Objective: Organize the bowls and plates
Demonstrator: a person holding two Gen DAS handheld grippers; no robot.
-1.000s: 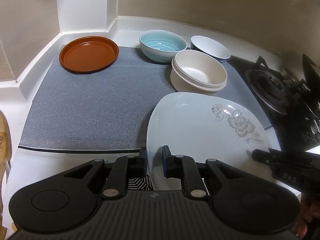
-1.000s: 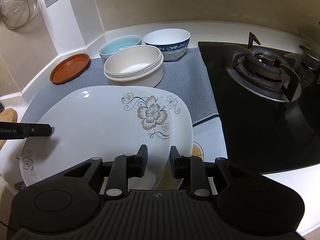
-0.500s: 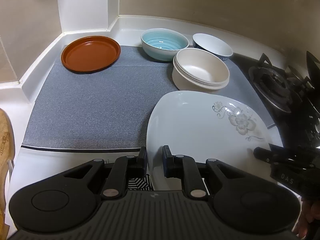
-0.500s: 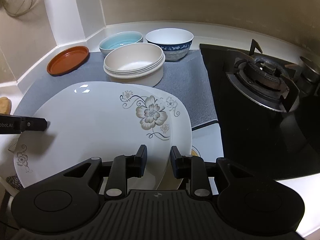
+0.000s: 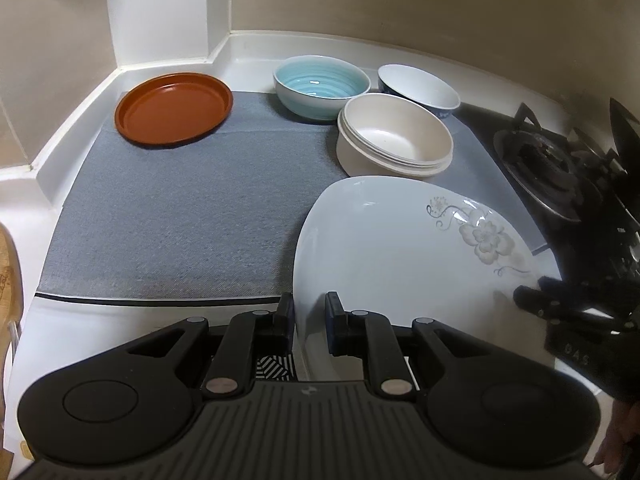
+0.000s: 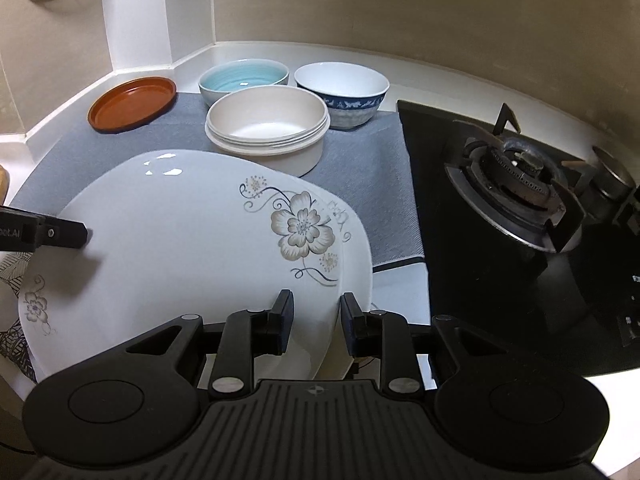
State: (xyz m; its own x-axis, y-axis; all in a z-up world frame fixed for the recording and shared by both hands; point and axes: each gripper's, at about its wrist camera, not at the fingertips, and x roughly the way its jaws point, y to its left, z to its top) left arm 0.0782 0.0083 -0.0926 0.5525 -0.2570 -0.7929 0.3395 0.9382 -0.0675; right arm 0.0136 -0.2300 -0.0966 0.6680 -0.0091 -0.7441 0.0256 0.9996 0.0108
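Floral plate [image 6: 192, 240] tilted, gripped by both tools.

The grey mat [image 5: 172, 220] lies bare on the near left, room to pass. Far along it stand the brown plate [image 5: 174, 109] and three bowls [image 5: 394, 136]; the stove [image 6: 516, 188] blocks the right, probably.

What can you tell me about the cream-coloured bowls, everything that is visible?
The cream-coloured bowls are round, matte, plastic-looking, nested in one stack; several rims show at the top. The stack stands upright and empty on the grey mat, in front of the light blue ribbed bowl and the white bowl with a blue patterned band. No gripper touches it.
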